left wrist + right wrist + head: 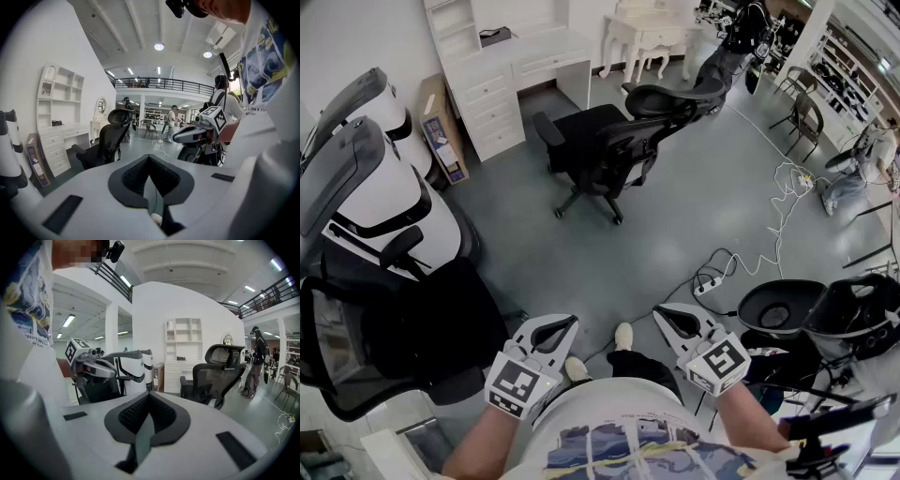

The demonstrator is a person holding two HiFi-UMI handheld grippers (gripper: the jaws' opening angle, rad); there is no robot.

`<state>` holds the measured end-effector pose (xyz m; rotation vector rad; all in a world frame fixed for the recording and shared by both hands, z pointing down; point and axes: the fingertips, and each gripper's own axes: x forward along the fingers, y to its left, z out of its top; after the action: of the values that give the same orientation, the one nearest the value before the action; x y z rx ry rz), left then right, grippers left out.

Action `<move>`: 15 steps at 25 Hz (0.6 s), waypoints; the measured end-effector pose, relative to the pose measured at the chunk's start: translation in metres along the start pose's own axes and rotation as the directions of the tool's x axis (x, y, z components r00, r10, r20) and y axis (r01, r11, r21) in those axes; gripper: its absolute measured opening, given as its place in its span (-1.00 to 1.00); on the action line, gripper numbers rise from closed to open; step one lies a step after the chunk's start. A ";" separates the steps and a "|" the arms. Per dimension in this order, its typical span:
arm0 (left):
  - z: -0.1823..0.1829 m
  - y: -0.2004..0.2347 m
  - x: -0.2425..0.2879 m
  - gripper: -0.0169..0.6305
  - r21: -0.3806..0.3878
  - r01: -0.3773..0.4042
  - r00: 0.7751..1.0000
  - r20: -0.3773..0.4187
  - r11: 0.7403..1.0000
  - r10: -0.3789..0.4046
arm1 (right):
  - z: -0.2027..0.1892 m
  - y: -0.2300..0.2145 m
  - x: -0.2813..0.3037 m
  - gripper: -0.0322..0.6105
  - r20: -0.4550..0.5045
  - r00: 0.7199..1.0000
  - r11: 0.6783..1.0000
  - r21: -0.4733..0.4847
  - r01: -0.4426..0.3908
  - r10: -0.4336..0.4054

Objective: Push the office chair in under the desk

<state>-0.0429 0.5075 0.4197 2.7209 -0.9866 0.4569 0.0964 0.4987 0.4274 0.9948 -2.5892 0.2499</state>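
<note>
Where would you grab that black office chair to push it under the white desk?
Probably the backrest, at its top edge, from behind, the side away from the desk. The chair points its seat roughly deskward and its back toward us, so a push there should roll it in.

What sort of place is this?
Probably a furniture showroom or test hall: a black office chair and a white desk with shelves stand on a grey floor, and a railed mezzanine runs overhead.
</note>
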 end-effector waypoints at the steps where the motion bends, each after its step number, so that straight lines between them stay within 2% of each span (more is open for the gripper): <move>1: 0.001 0.002 0.003 -0.91 0.003 -0.002 1.000 -0.004 1.000 0.002 | 0.001 -0.003 0.001 -0.82 0.002 1.000 1.000 0.003 0.000 0.000; 8: 0.014 0.018 0.024 -0.91 0.011 -0.032 0.999 -0.010 0.999 0.032 | 0.010 -0.036 0.014 -0.82 0.028 1.000 1.000 -0.005 -0.010 0.010; 15: 0.029 0.044 0.069 -0.91 0.001 -0.080 0.996 -0.025 0.997 0.080 | 0.015 -0.095 0.035 -0.82 0.037 0.998 0.999 0.010 -0.046 0.046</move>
<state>-0.0150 0.4247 0.4211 2.6762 -1.0928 0.5030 0.1327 0.4026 0.4307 0.9534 -2.6493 0.2597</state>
